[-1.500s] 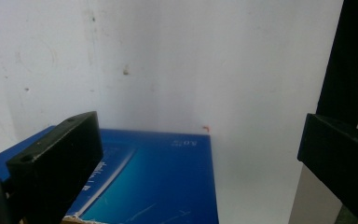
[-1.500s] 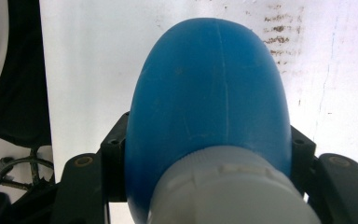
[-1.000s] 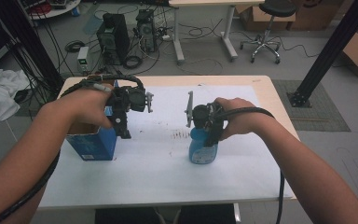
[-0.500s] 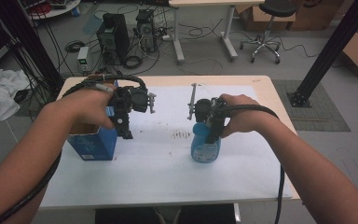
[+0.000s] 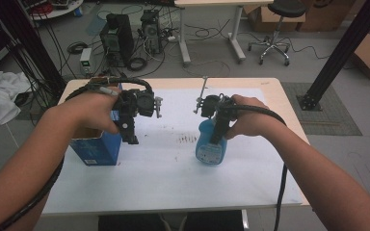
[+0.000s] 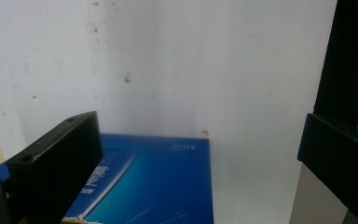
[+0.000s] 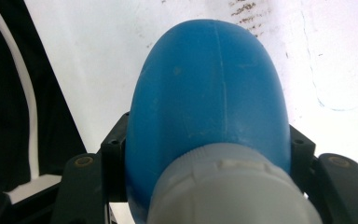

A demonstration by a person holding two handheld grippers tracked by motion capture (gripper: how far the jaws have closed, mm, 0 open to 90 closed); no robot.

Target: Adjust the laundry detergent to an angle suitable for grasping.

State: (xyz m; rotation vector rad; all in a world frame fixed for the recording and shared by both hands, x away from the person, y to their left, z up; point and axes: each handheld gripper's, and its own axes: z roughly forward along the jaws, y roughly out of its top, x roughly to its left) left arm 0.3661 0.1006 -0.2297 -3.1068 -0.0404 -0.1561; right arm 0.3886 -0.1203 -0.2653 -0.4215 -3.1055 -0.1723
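A blue bottle with a white cap stands right of the middle of the white sheet. My right gripper comes down from above, and its jaws are shut on the bottle's sides just under the cap. A blue carton stands at the sheet's left. My left gripper hangs over the carton's right top edge. In the left gripper view its jaws stand wide open, with a corner of the carton below them and nothing pressed.
Brown smudges mark the sheet between carton and bottle. The wooden table's edges frame the sheet. Behind the table, computer towers, cables and a stool stand on the floor. A black post rises at the right.
My right gripper and the bottle have shifted slightly toward the far right. The left hand has stayed over the carton.
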